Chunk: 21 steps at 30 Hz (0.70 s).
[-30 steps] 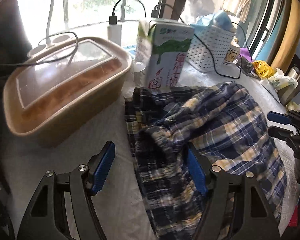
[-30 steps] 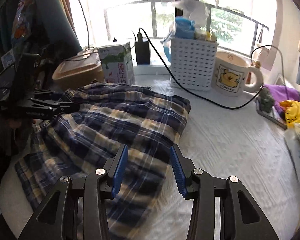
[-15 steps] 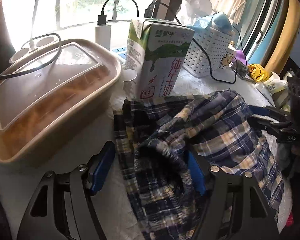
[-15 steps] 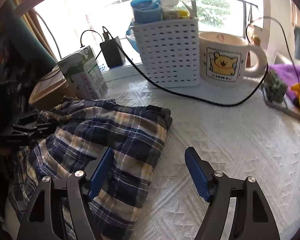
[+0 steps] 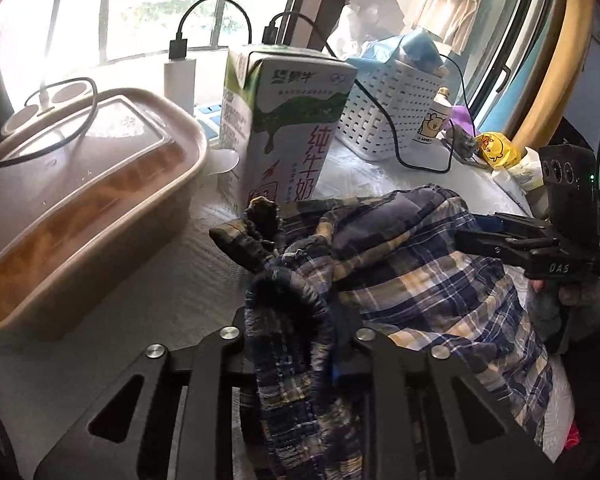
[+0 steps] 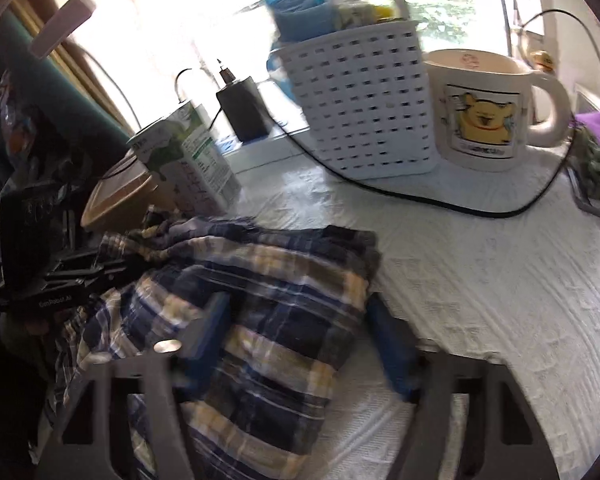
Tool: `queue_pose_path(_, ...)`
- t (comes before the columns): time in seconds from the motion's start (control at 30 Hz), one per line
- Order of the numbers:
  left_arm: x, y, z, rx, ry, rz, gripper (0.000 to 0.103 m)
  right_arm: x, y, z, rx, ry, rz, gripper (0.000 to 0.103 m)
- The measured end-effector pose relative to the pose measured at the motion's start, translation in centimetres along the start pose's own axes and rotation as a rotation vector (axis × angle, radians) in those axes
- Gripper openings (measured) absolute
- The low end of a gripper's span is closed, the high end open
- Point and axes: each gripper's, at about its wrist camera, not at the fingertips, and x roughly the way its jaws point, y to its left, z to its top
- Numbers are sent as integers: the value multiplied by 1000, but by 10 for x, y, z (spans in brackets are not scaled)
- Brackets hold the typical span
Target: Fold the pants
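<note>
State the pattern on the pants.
Navy, white and yellow plaid on the pants; clearest in the left wrist view.

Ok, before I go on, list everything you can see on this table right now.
pants: one, navy and yellow plaid, bunched on the white cloth
milk carton: one, white and green, behind the pants
lidded container: one, tan, left of carton
basket: one, white, near window
mug: one, cream, bear print, beside basket
cable: one, black, across cloth
left gripper: black, closing on the waistband
right gripper: black, closing around the pants edge
</note>
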Motion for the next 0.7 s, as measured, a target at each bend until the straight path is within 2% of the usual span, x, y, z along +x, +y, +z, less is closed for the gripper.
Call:
queue_pose_path(0.03,-1,-1,0,0,-4,3,19,3,1,0,-7,3,3,58)
queue_pose_path(0.1,-4,-3,0,-5,-14,5,18,4,4,0,-18,5,17,38)
queue_pose_path(0.17,-8,-4,0,-8,-28,7,17,1,7,-1,-31,-11,32,24)
queue_pose_path(0.2,-13,-6,0,-4,-42,13,16,-2,9,-2,-41,-20,27,20)
queue_pose_path(0.33,-30,-14,0,9,-87,39,15,-13,25,-3,-86,-62,-18,15)
queue_pose_path(0.5,-61,-24,0,7,-141,88,14,-50,57,2,-157,-160,-52,14)
queue_pose_path(0.7,-118,-39,-5,10,-242,110,14,-103,98,2,-229,-264,-66,14)
